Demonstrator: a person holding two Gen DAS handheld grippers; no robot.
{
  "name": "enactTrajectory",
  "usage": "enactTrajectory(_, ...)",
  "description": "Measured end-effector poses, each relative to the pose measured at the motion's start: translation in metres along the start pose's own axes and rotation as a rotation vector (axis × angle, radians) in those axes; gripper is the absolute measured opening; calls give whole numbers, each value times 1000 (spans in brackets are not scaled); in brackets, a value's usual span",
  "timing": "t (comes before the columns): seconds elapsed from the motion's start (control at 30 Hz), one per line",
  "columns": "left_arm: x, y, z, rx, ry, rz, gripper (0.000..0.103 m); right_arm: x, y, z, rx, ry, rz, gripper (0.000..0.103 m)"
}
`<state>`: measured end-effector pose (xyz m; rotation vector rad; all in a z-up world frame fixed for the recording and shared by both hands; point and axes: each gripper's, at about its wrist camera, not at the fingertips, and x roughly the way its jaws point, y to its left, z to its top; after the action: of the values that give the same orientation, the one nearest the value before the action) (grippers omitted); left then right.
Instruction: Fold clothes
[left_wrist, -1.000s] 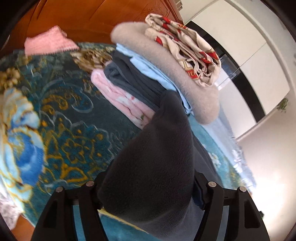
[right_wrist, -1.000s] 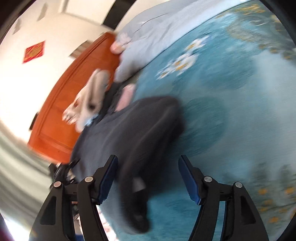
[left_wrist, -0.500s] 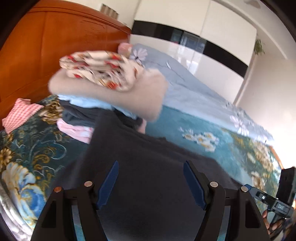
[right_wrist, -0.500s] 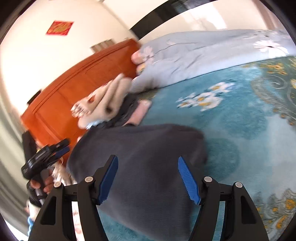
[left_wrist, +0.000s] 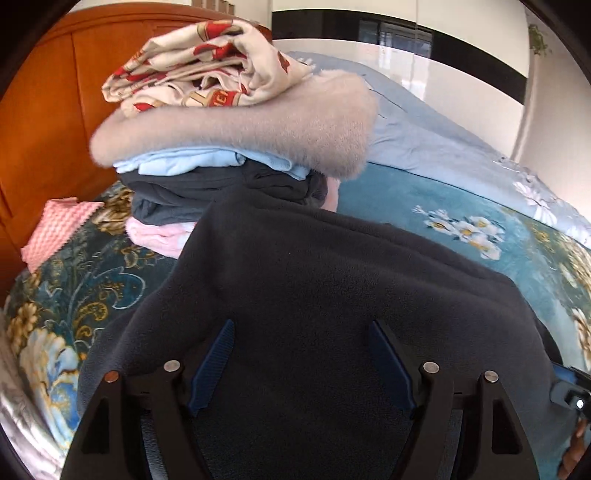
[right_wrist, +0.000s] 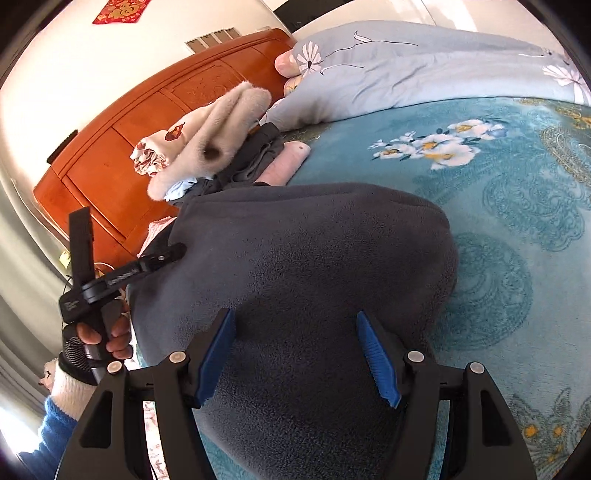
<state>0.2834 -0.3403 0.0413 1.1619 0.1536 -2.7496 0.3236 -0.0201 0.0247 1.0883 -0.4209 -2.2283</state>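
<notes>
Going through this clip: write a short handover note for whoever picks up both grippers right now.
Left gripper: jaws open, nothing held, over the dark fleece garment.
Right gripper: jaws open, nothing held, over the same fleece.
Fleece lies folded over on the teal floral blanket, beside the stack of folded clothes by the wooden headboard.
Done: stack built, fleece released.
Left: probably tidy the fleece and add it to the stack.

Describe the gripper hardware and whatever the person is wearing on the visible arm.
Both grippers, left gripper and right gripper, have black frames, silver rivets and ribbed blue pads. The left hand wears a blue sleeve over a white cuff.
</notes>
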Motion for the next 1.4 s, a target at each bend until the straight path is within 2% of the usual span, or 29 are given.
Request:
enactTrajectory(0.07, -10, -9, 2, -2, -4, 37, 78, -8, 1, 0, -14, 1, 5, 69)
enactTrajectory(0.17, -33, -18, -6, -10, -61, 36, 79, -23, 0, 3, -60, 25, 14, 69)
enactTrajectory(0.33, -58, -29, -45, -130, -115, -5, 88, -43, -9, 1, -130, 106, 13, 69)
enactTrajectory(0.5, -70, -61, -82, -223, -103, 26, 94, -58, -13, -8, -204, 152, -44, 69)
enactTrajectory(0.63, -72, -90, -110, -254, -94, 77, 102, -64, -19, -20, -245, 188, -67, 71)
enactTrajectory(0.7, -69, -101, -122, -281, -76, 114, 103, -62, -22, -26, -247, 193, -67, 74)
enactTrajectory(0.87, -75, -121, -139, -315, -97, 188, 103, -59, -28, -39, -256, 203, -68, 74)
enactTrajectory(0.9, -76, -125, -142, -322, -101, 203, 103, -64, -29, -41, -289, 200, -69, 74)
enactTrajectory(1.0, -79, -139, -149, -316, -116, 237, 103, -71, -30, -50, -394, 204, -109, 78)
enactTrajectory(1.17, -86, -160, -162, -274, -130, 258, 103, -53, -37, -66, -461, 256, -191, 78)
enactTrajectory(1.33, -78, -170, -171, -274, -68, 215, 103, -46, -36, -68, -491, 226, -214, 79)
enactTrajectory(1.4, -74, -171, -170, -283, -54, 225, 103, -44, -36, -71, -522, 225, -233, 79)
